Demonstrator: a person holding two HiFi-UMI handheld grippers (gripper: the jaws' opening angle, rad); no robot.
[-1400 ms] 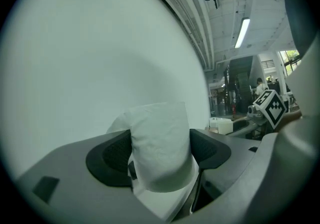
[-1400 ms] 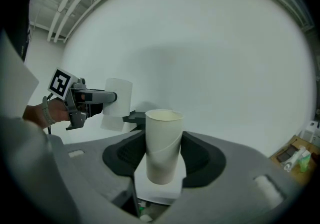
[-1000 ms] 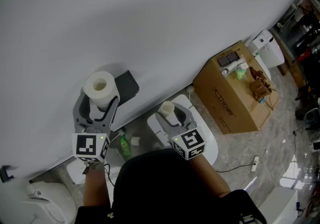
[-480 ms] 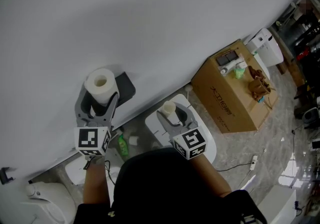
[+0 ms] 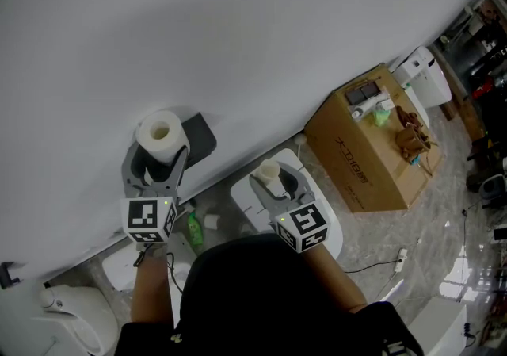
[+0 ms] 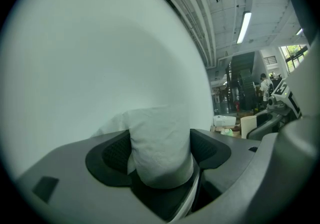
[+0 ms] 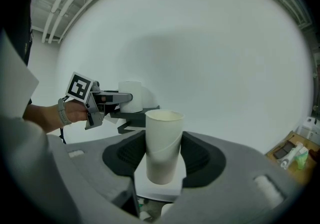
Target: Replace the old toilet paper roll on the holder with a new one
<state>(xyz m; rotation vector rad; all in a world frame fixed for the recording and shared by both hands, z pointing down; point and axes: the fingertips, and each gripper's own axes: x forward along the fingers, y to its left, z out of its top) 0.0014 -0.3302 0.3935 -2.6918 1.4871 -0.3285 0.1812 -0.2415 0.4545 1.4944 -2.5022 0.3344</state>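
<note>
My left gripper (image 5: pixel 157 158) is shut on a full white toilet paper roll (image 5: pixel 160 134), held upright close to the white wall. The roll (image 6: pixel 161 143) fills the space between the pads of that gripper (image 6: pixel 161 157). A dark holder (image 5: pixel 201 137) juts from the wall just right of the roll. My right gripper (image 5: pixel 275 181) is shut on a bare cardboard tube (image 5: pixel 268 171), upright and lower to the right. In the right gripper view the tube (image 7: pixel 163 140) stands between the pads of that gripper (image 7: pixel 164 157), and the left gripper (image 7: pixel 119 99) holds the roll (image 7: pixel 131 94) over the holder (image 7: pixel 136 114).
A brown cardboard box (image 5: pixel 368 140) with small items on top stands by the wall at right, a white appliance (image 5: pixel 425 77) beyond it. A white fixture (image 5: pixel 326 223) sits below my right gripper. A green bottle (image 5: pixel 194 230) lies on the floor, and a toilet (image 5: pixel 71 323) is at lower left.
My left gripper and its roll have sunk a little, closer to the holder. The right gripper and the tube have stayed put.
</note>
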